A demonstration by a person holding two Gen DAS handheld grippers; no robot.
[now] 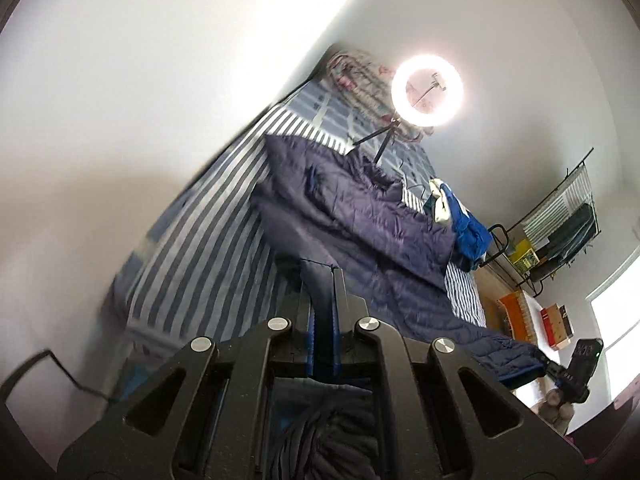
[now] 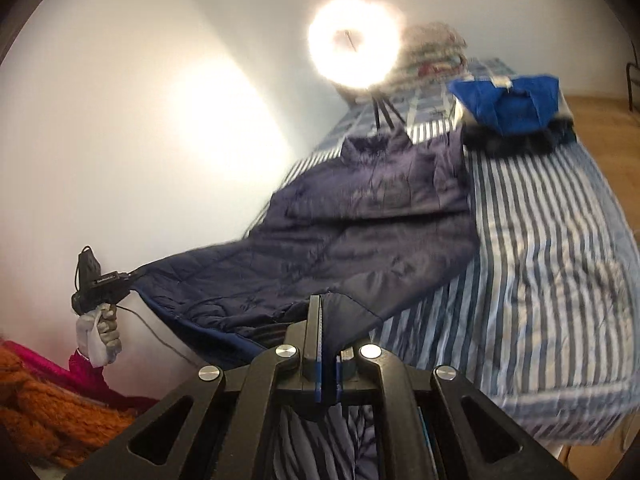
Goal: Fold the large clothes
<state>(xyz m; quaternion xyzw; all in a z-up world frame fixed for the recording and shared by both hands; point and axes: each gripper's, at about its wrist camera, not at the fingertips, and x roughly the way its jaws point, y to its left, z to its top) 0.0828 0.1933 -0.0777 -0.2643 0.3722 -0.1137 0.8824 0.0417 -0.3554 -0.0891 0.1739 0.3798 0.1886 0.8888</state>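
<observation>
A large navy quilted jacket (image 1: 360,224) lies spread on a blue-and-white striped bed (image 1: 208,248), its near hem lifted off the bedding. My left gripper (image 1: 322,276) is shut on one hem corner of the jacket; it also shows in the right wrist view (image 2: 130,276), held by a gloved hand at the left. My right gripper (image 2: 325,308) is shut on the other hem corner of the jacket (image 2: 360,216); it shows in the left wrist view (image 1: 550,366) at the lower right. The hem hangs stretched between both grippers.
A lit ring light (image 1: 427,90) on a tripod stands on the bed behind the jacket's collar. Blue folded clothes (image 2: 508,104) lie at the bed's (image 2: 540,240) far right. A floral pillow (image 1: 360,76) is at the head. A black rack (image 1: 560,224) stands by the wall.
</observation>
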